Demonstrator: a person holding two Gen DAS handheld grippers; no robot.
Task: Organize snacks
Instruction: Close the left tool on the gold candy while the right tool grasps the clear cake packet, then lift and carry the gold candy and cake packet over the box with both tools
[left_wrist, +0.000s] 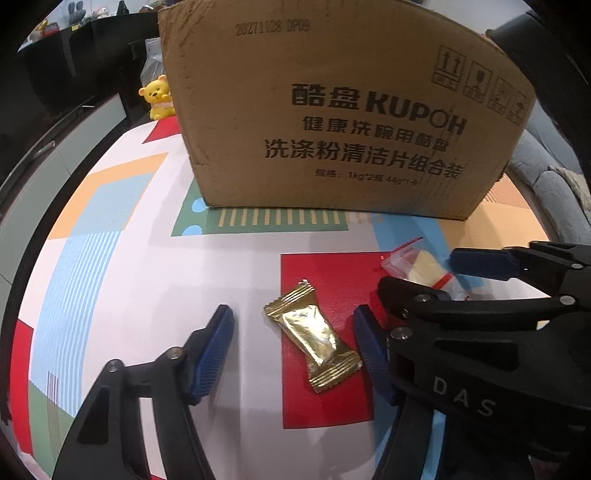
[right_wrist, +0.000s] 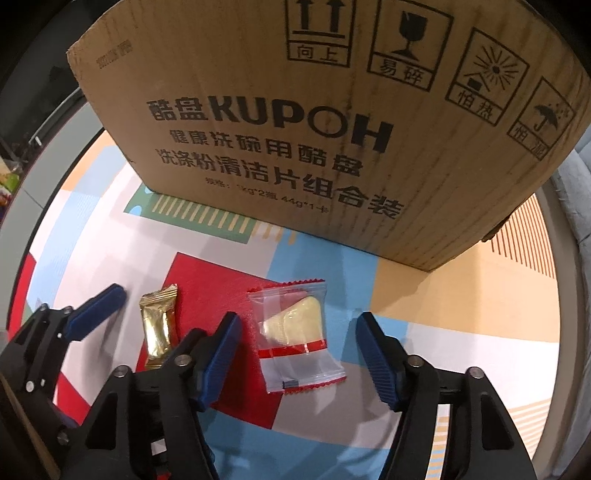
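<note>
Clear gaps beside gold snack (left_wrist: 313, 334)

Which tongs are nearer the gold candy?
Left. The left tongs straddle the gold candy, one finger on each side, not yet touching. The right tongs sit beside it, straddling the clear packet instead.

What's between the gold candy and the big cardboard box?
Nothing: just bare patterned tablecloth between the gold candy and the cardboard box, seen in the left wrist view.
</note>
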